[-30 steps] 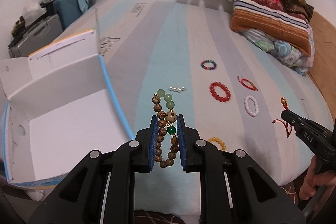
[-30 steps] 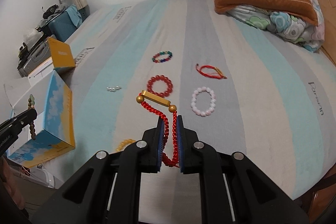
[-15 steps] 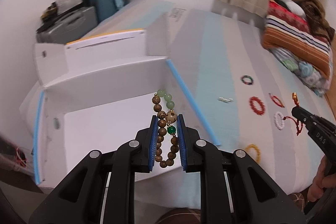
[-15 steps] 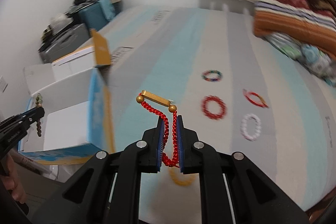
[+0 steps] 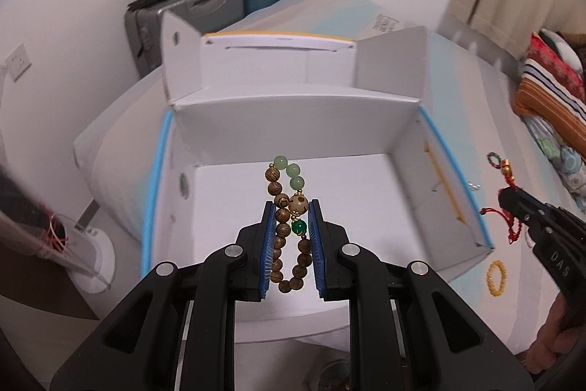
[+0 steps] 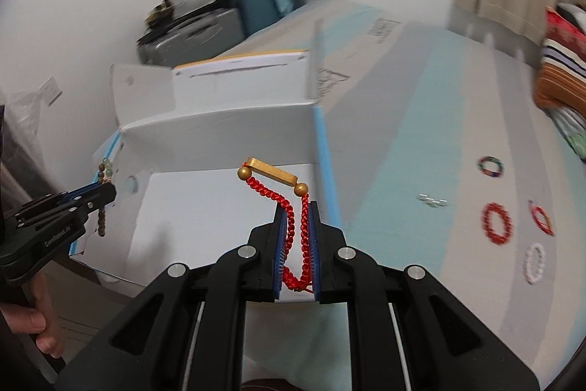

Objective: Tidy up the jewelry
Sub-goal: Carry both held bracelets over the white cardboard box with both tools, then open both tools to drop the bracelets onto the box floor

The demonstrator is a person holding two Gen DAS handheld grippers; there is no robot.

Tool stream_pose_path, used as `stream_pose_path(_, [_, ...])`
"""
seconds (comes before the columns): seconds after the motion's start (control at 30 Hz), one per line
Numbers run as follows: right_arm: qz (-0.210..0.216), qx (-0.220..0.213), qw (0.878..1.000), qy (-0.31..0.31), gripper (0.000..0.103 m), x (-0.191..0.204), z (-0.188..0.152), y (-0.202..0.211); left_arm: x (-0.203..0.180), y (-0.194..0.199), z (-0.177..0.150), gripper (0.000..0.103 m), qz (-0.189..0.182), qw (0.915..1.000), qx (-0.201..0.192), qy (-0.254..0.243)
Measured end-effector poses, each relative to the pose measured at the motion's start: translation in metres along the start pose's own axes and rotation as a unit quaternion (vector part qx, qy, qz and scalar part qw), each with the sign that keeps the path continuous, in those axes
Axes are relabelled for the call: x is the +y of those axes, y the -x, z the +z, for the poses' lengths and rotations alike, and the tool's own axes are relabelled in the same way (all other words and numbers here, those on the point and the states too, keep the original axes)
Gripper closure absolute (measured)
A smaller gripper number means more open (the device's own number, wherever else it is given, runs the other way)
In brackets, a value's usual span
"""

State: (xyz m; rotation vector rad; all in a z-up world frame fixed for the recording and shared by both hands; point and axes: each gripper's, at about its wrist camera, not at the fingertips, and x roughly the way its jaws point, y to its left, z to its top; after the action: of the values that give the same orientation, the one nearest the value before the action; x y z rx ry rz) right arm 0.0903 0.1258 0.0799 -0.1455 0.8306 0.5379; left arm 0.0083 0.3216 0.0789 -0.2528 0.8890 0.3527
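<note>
My left gripper (image 5: 291,208) is shut on a wooden bead bracelet (image 5: 280,222) with green beads and holds it above the open white box (image 5: 293,120). My right gripper (image 6: 296,208) is shut on a red braided bracelet (image 6: 289,219) with a gold bar, above the box's (image 6: 219,134) right side. Each gripper shows in the other's view: the right gripper (image 5: 512,204) at the right and the left gripper (image 6: 106,193) at the left.
On the striped bed (image 6: 421,120) lie a red bead bracelet (image 6: 497,222), a white one (image 6: 533,262), a multicoloured one (image 6: 490,166), a red cord one (image 6: 542,218), clear beads (image 6: 432,200) and a yellow bracelet (image 5: 495,278). Suitcases (image 5: 190,14) stand by the wall. Pillows (image 5: 549,90) lie at the right.
Both grippers have swung left from over the bed to over the open box, each still holding its bracelet.
</note>
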Motion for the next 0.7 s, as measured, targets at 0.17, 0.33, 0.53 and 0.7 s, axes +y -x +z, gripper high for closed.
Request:
stream_pose_path(0.17, [0.019,0.035,0.999,0.022,0.093,0.033,0.002,-0.034,0.021,-0.016,-0.003,0.086,0.008,0.9997,0.021,0.011])
stream_pose_path(0.33, [0.030,0.078,0.996,0.024,0.093,0.046,-0.003,-0.063,0.033,-0.037,-0.007,0.086,0.008,0.9984,0.051,0.022])
stream_pose_path(0.53, [0.026,0.111,0.993,0.022,0.093,0.048,-0.007,-0.087,0.039,-0.059,-0.012,0.086,0.018,0.9963,0.081,0.022])
stream_pose_path(0.7, [0.021,0.135,0.990,0.020,0.093,0.047,-0.011,-0.101,0.047,-0.077,-0.016,0.086,0.039,0.9921,0.115,0.031])
